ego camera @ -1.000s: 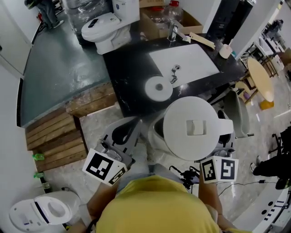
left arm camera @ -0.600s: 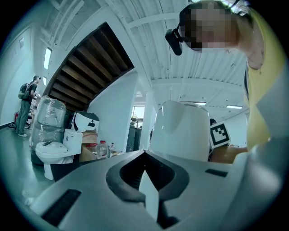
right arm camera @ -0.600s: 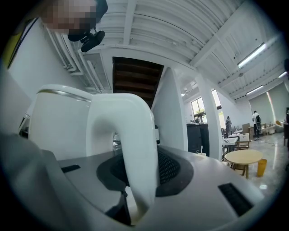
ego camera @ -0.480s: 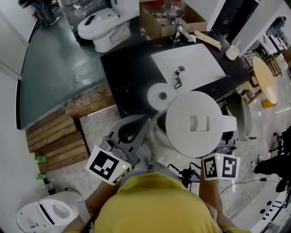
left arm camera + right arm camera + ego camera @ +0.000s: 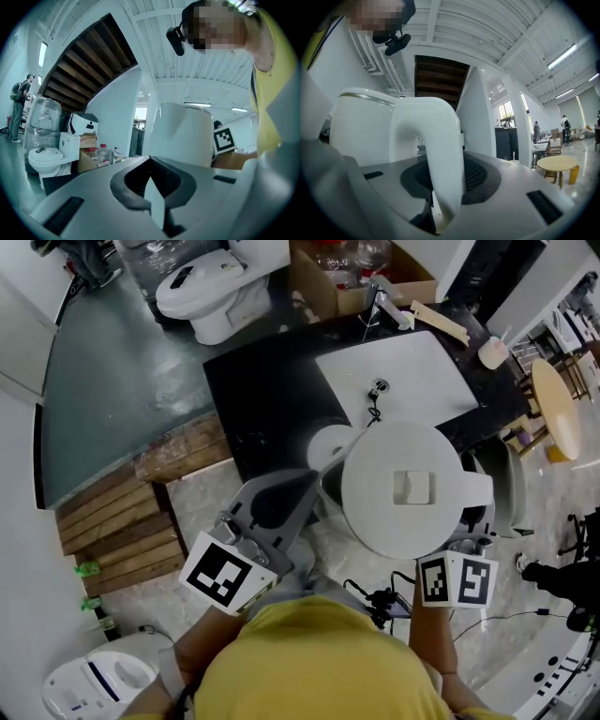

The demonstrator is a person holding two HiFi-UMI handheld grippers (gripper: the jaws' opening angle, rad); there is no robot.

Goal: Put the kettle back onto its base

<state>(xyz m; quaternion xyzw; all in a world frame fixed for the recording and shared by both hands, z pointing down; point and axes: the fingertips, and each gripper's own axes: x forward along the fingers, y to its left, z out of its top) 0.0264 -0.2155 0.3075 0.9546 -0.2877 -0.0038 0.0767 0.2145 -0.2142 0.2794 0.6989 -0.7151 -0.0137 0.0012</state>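
- Over the near edge of one black countertop point(image 5: 253, 399), one white plastic electric kettle point(image 5: 412, 488) with a flat round lid is held up.
- One right gripper point(image 5: 440, 211) is clenched around the kettle's curved white handle point(image 5: 440, 150).
- One left gripper point(image 5: 154, 206) has its jaws pressed together on nothing, just beside the kettle.
- One round white base point(image 5: 326, 444) sits on the countertop, partly covered by the kettle from above.
- One white rectangular sink point(image 5: 412, 376) lies beyond.
- Two toilets stand on the floor: far white toilet point(image 5: 202, 287), near white toilet point(image 5: 94, 682).
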